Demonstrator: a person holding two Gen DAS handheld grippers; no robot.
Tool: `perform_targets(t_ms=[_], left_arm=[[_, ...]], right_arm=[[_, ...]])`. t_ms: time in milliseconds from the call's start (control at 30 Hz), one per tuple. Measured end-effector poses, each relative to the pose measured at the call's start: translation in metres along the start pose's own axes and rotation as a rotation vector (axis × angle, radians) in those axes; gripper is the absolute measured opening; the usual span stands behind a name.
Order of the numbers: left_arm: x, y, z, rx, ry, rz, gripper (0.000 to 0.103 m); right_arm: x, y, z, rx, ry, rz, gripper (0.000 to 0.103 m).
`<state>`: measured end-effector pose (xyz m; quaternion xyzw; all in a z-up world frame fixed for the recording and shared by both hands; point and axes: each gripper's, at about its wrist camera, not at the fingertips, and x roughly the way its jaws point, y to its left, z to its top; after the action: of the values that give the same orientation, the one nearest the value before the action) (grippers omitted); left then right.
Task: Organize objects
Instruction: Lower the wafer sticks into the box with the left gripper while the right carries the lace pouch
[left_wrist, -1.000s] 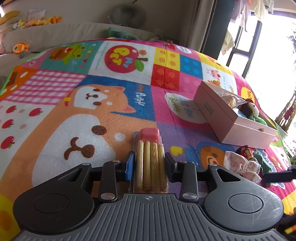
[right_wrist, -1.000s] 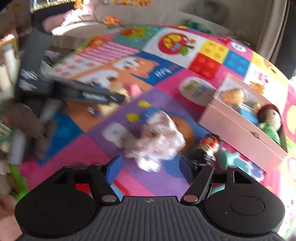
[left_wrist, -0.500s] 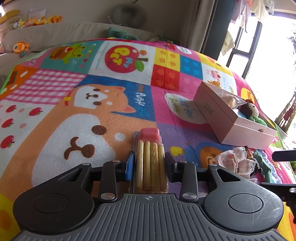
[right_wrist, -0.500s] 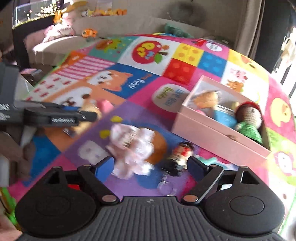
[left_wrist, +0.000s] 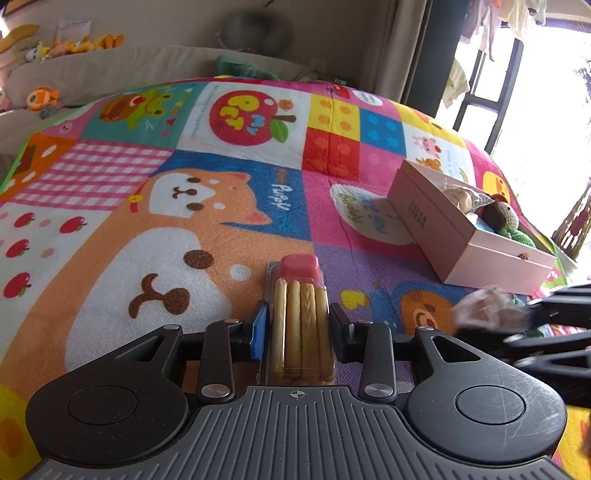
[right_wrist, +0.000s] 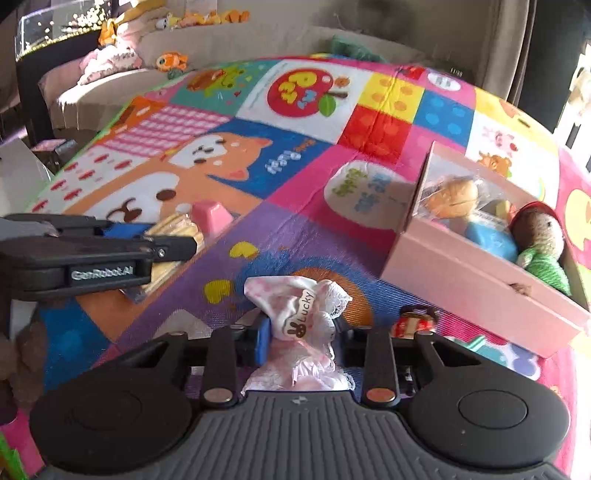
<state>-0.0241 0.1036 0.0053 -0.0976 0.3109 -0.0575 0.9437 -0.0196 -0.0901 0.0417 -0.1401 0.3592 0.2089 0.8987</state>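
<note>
A home living room: cartoon play mat (left_wrist: 221, 206) on the floor, beige sofa (right_wrist: 229, 40) holding plush toys (right_wrist: 171, 61).

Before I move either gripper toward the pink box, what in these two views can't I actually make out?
- Left wrist view: the pink frilly cloth is motion-blurred, and the right gripper beside it is cut off by the frame's right edge.
- Right wrist view: the small red figurine is half hidden behind the right gripper.
- Right wrist view: the biscuit stick pack is mostly covered by the left gripper.
- Both views: the pink box wall hides its floor.
</note>
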Motion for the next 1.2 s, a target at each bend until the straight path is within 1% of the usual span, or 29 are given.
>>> perform_targets(t_ms=[167,267,333,367,433,500,600,700,767,800,867,967,1033,1100,1167,1200], left_arm=[[-0.001,-0.010,0.000,0.053,0.008,0.040,0.037],[-0.002,-0.013,0.004,0.033,0.039,0.030,0.037],[-0.004,-0.013,0.013,-0.026,0.062,-0.014,0.036],[-0.006,-0.015,0.019,-0.045,0.060,-0.035,0.036],[-0.009,-0.028,0.034,-0.037,0.037,-0.069,0.036],[-0.010,-0.046,0.053,-0.025,0.008,-0.121,0.036],[-0.002,-0.084,0.083,0.010,-0.040,-0.216,0.036],[0.018,-0.130,0.103,0.058,-0.088,-0.308,0.036],[0.039,-0.159,0.110,0.086,-0.109,-0.346,0.036],[0.052,-0.172,0.111,0.088,-0.107,-0.355,0.036],[0.079,-0.193,0.110,0.095,-0.097,-0.344,0.036],[0.113,-0.211,0.096,0.152,-0.077,-0.263,0.037],[0.118,-0.218,0.083,0.249,-0.129,-0.235,0.039],[0.113,-0.228,0.072,0.391,-0.169,-0.198,0.041],[0.108,-0.235,0.066,0.493,-0.154,-0.190,0.044],[0.105,-0.235,0.064,0.508,-0.144,-0.198,0.044]], right_arm=[[-0.037,-0.028,-0.013,0.047,-0.049,-0.005,0.030],[-0.059,-0.051,-0.022,0.102,-0.089,-0.037,0.030],[-0.072,-0.070,-0.028,0.150,-0.124,-0.064,0.030],[-0.077,-0.080,-0.031,0.173,-0.144,-0.081,0.030],[-0.087,-0.099,-0.036,0.225,-0.181,-0.109,0.030],[-0.092,-0.118,-0.042,0.272,-0.211,-0.129,0.030],[-0.094,-0.140,-0.051,0.330,-0.238,-0.146,0.030],[-0.092,-0.156,-0.060,0.380,-0.241,-0.146,0.030],[-0.091,-0.163,-0.065,0.401,-0.239,-0.145,0.030],[-0.090,-0.165,-0.067,0.409,-0.237,-0.147,0.030],[-0.091,-0.170,-0.072,0.425,-0.234,-0.155,0.030],[-0.091,-0.176,-0.079,0.442,-0.229,-0.169,0.030],[-0.090,-0.180,-0.082,0.443,-0.222,-0.178,0.030],[-0.088,-0.184,-0.084,0.446,-0.212,-0.190,0.030],[-0.084,-0.187,-0.083,0.449,-0.205,-0.194,0.030],[-0.082,-0.187,-0.082,0.448,-0.204,-0.196,0.030]])
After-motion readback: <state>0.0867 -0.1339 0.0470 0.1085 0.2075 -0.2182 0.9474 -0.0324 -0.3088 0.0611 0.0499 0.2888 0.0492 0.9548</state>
